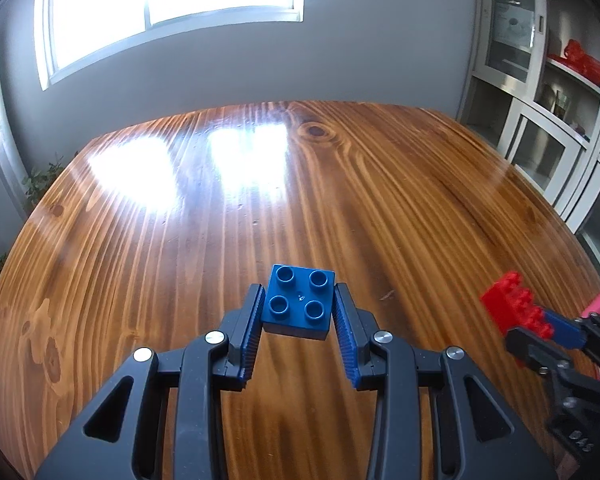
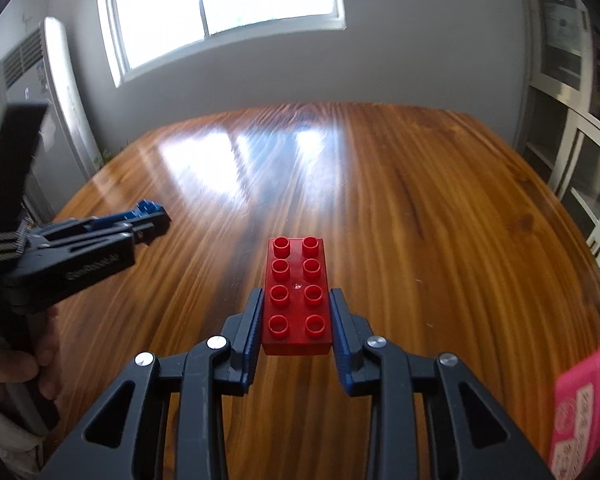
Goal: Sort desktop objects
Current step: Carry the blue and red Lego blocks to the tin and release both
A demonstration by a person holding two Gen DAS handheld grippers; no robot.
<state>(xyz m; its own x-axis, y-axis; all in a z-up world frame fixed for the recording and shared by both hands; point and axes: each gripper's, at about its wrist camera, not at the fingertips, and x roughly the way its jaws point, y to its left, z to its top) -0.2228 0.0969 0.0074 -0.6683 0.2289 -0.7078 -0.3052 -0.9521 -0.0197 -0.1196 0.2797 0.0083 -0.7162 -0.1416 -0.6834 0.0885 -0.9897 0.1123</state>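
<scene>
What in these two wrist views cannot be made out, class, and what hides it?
- Pink container, right wrist view: blurred, cut off by the edge; contents unseen.
- Blue brick, right wrist view: mostly hidden by the left gripper.
- Red brick, left wrist view: blurred; the right gripper covers its near end.

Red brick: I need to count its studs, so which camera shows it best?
The right wrist view: the red brick fills the centre, top up, all eight studs clear, clamped in the right gripper. The left wrist view catches it blurred at the right edge.

Bare table (image 1: 380, 200) ahead of both tools
</scene>
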